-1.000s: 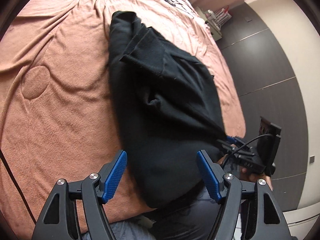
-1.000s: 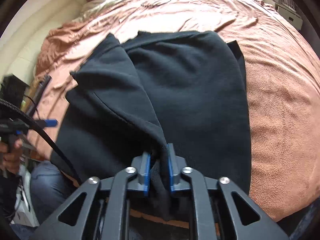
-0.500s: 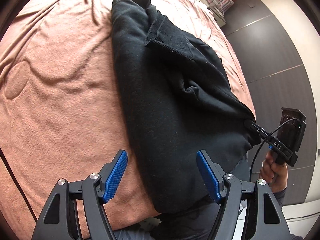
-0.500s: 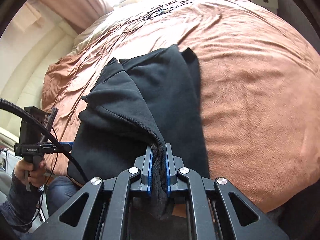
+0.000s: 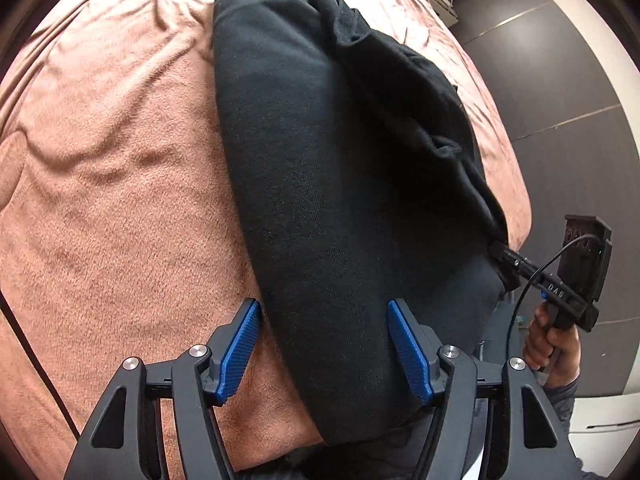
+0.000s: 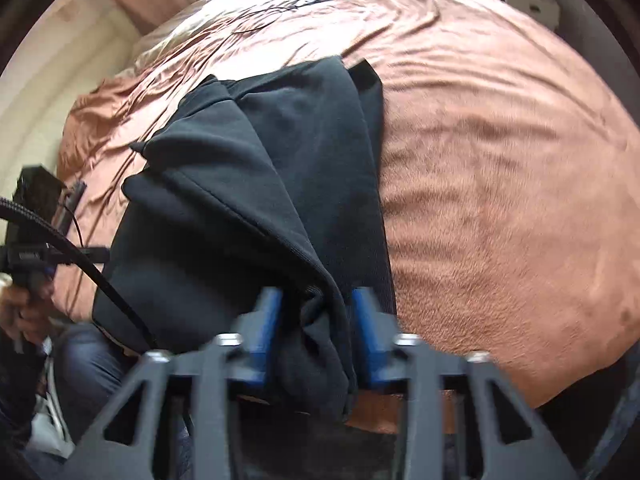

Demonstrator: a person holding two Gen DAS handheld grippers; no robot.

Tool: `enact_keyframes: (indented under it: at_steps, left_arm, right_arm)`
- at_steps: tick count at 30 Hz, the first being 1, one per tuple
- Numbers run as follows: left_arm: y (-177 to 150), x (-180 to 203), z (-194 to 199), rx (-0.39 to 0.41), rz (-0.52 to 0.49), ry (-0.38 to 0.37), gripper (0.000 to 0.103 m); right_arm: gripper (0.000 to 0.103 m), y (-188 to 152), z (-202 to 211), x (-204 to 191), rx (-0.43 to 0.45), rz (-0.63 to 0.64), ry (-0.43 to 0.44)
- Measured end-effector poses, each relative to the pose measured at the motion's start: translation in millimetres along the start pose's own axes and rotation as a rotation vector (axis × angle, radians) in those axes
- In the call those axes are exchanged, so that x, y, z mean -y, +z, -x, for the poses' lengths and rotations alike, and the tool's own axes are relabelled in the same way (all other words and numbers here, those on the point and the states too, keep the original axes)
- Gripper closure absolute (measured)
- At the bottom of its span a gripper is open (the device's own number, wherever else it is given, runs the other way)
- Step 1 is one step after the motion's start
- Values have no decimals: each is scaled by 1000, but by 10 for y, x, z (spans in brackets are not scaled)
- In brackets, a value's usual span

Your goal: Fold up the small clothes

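- The black garment is spread down the frame's middle on the pink bedspread.
- The left gripper is held open over its lower end.
- The right gripper has just been opened; a fold is seen loose between its pads.

The right tool has just been opening, black garment loose between its jaws.

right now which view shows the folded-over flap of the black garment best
The right wrist view: the black garment's flap runs diagonally with its hem visible, its corner between the right gripper's jaws, which have just been opening. The left wrist view shows mainly the smooth side, the flap bunched behind.
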State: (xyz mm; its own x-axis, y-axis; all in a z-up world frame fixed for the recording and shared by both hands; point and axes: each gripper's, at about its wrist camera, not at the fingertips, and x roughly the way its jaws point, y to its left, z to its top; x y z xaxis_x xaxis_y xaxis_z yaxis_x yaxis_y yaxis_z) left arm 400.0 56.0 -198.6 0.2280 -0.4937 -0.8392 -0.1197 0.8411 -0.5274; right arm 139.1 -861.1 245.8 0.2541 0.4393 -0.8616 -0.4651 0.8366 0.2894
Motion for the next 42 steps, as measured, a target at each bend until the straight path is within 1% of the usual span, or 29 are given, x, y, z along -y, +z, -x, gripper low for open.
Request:
enact_keyframes:
  at_steps: [1, 3, 6, 11, 13, 19, 24, 27, 31, 32, 34, 36, 37, 42]
  left_arm:
    - [7, -20, 42, 14, 7, -18, 37]
    - [31, -65, 112, 35, 22, -40, 37]
    - [49, -139, 211, 67, 35, -43, 37]
    - [6, -234, 326, 98, 50, -57, 37]
    - [-71, -308, 421, 106, 53, -61, 37]
    - [-80, -468, 535, 122, 78, -72, 37]
    - [-128, -761, 698, 148, 121, -82, 37]
    - [-146, -903, 761, 157, 146, -87, 37]
    - [-159, -1029, 798, 164, 172, -89, 37]
    - [-160, -1055, 810, 165, 177, -89, 37]
    - [-166, -1113, 837, 167, 187, -95, 37]
    - [-166, -1126, 847, 168, 191, -94, 37]
    - [-164, -1112, 845, 167, 192, -91, 37]
    - [-98, -1020, 811, 161, 182, -81, 37]
  right_arm:
    - [29, 22, 48, -67, 17, 29, -16]
    - [29, 72, 100, -201, 33, 81, -35]
    - [29, 152, 98, -408, 42, 145, -49]
    - [29, 297, -37, -736, 40, 254, -68]
    - [29, 357, -120, -835, 35, 290, -60]
    - [29, 568, -461, -1132, -4, 391, -69]
    - [29, 687, -741, -1391, -26, 483, -98]
    - [29, 739, -897, -1575, -16, 548, -125]
    - [31, 770, -1088, -1695, -4, 605, -152]
    - [36, 782, -1123, -1689, 0, 607, -158]
    - [75, 813, -1144, -1645, -3, 588, -144]
    - [87, 869, -1076, -1583, 11, 549, -96]
    - [90, 894, -1017, -1556, 30, 539, -94]
    - [92, 1031, -743, -1346, 103, 484, -93]
